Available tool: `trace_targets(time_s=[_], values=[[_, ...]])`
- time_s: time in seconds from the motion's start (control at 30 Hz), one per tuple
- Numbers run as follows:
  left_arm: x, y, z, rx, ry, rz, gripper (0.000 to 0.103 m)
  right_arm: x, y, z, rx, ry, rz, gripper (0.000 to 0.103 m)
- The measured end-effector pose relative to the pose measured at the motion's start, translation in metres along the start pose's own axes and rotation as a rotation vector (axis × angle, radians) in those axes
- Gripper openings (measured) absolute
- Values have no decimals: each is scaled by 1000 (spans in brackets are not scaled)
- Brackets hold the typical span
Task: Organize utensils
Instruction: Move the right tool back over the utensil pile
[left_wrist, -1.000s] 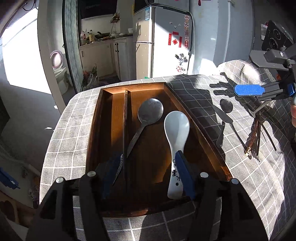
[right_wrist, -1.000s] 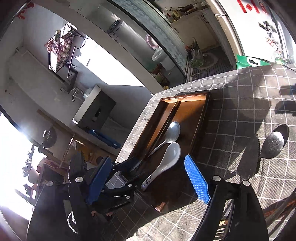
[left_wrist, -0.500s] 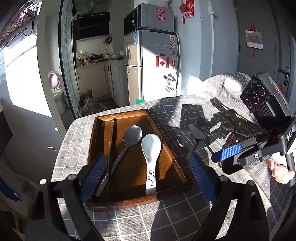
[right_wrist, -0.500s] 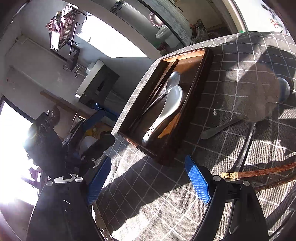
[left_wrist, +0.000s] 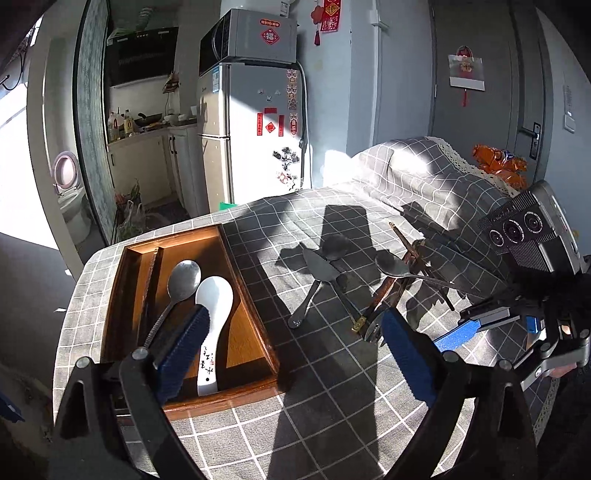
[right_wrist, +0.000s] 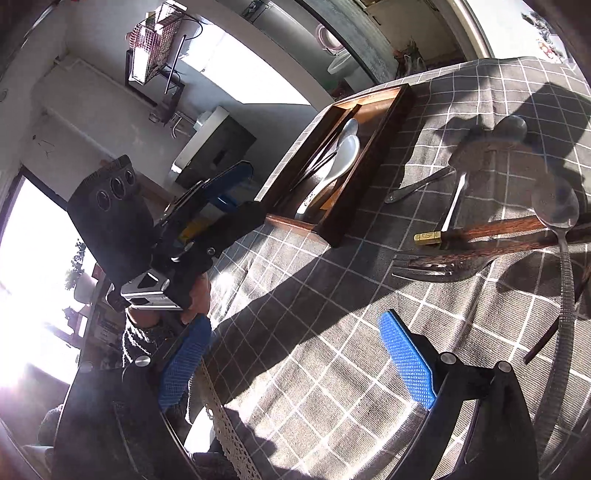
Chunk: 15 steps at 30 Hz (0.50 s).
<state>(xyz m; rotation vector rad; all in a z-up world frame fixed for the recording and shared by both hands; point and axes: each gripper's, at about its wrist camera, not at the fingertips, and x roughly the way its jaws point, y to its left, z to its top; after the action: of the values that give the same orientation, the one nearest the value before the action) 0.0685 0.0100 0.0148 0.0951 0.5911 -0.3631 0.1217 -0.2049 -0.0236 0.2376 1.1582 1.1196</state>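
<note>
While a white ceramic spoon (left_wrist: 211, 314) and a metal spoon (left_wrist: 181, 284) already lie in the wooden tray (left_wrist: 255, 317) below the left gripper (left_wrist: 291, 354), both jaws are opening and empty. Ahead of the right gripper (right_wrist: 295, 354), the fork (right_wrist: 439, 266), the chopsticks (right_wrist: 491, 230) and more spoons await sorting.

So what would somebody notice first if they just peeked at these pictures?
Probably the wooden tray on the left of the checked tablecloth, with a white spoon and a metal spoon side by side inside. Next, the jumble of spoons, a fork and brown chopsticks loose on the cloth to the tray's right. Both grippers hold nothing.
</note>
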Motion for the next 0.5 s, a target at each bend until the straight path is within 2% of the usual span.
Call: trace_targets(time_s=[0.07, 0.1, 0.2, 0.37, 0.5], values=[[8, -8, -2, 19, 19, -7, 96, 9, -5, -12, 13, 22, 14, 94], [12, -12, -3, 27, 25, -7, 96, 0, 0, -15, -15, -15, 21, 94], [21, -20, -4, 31, 42, -30, 96, 2, -1, -29, -31, 6, 102, 94], [32, -31, -4, 41, 52, -57, 96, -13, 3, -37, -83, -35, 171, 95], [36, -34, -2, 45, 52, -64, 96, -28, 9, -39, -134, -65, 118, 95]])
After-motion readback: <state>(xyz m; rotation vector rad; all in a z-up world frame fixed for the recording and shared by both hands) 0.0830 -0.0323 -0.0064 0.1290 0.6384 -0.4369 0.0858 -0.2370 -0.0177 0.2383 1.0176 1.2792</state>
